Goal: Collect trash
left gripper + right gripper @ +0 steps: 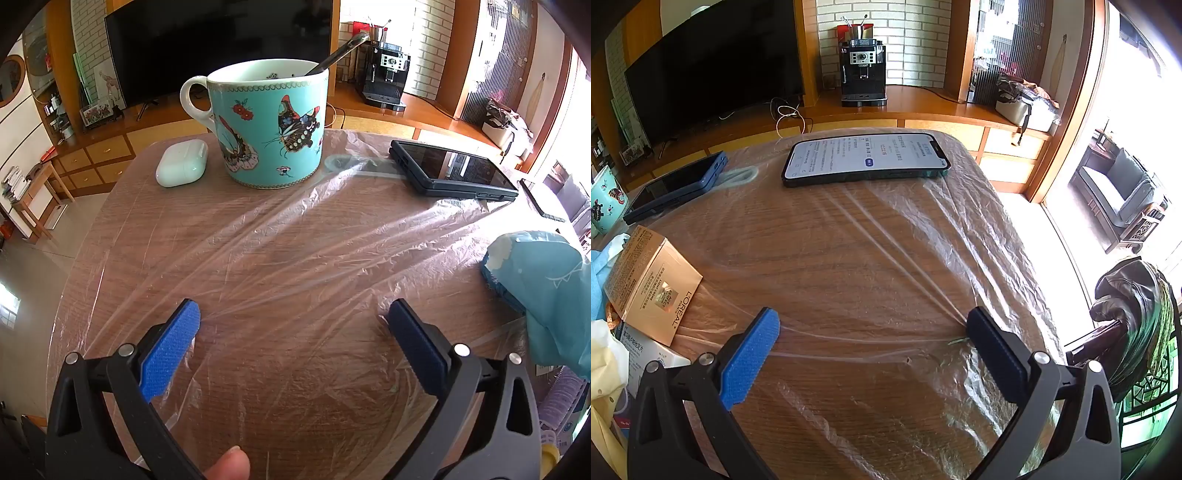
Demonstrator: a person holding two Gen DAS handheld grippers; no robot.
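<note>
On the worktop (122, 236) lie two phones, one dark (454, 173) and one lit (866, 157), one butterfly mug (266, 125) holding one spoon (340, 55), one earbud case (181, 163), one clear plastic sheet (295, 258) and two cartons, gold (652, 282) and white (650, 356).

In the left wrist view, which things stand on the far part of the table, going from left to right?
Earbud case → butterfly mug with a spoon in it → dark phone, all on the table.
</note>
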